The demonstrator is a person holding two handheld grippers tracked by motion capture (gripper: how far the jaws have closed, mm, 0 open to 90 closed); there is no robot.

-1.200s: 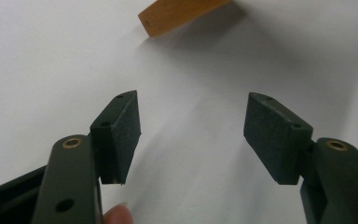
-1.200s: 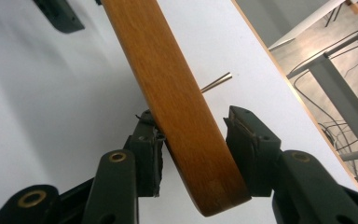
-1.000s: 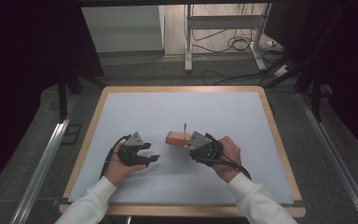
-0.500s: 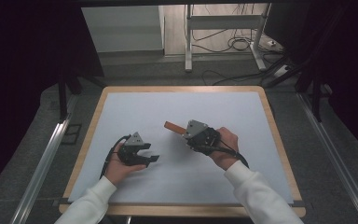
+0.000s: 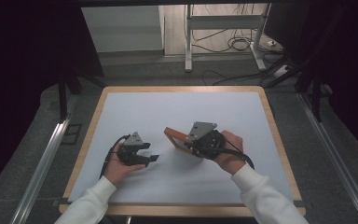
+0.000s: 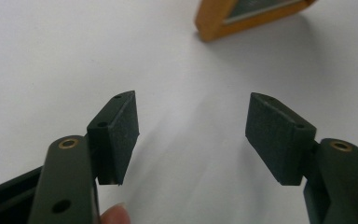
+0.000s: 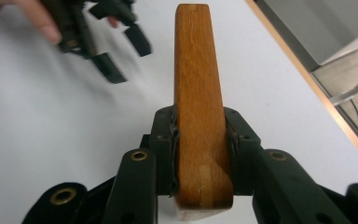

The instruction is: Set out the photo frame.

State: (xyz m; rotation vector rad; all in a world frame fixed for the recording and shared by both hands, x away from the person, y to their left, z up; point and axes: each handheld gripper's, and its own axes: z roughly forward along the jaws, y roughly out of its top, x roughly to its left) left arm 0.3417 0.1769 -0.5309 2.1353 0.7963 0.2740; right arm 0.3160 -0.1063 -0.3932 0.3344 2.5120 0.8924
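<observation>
A wooden picture frame with an orange-brown rim hangs tilted above the white table sheet. My right gripper is shut on one side of it. In the right gripper view the rim runs up between the pads of that gripper, whose jaws have just been closing on it. My left gripper rests low on the sheet to the left of the frame, open, with nothing between its pads. The left gripper view shows a corner of the frame farther off.
The sheet lies on a wood-edged board. Metal rails run along both sides of the table. A stand and cables are on the floor behind it. The left gripper appears at the upper left of the right gripper view.
My right gripper has risen with the frame, which now hangs tilted off the sheet. The left hand has stayed in place.
</observation>
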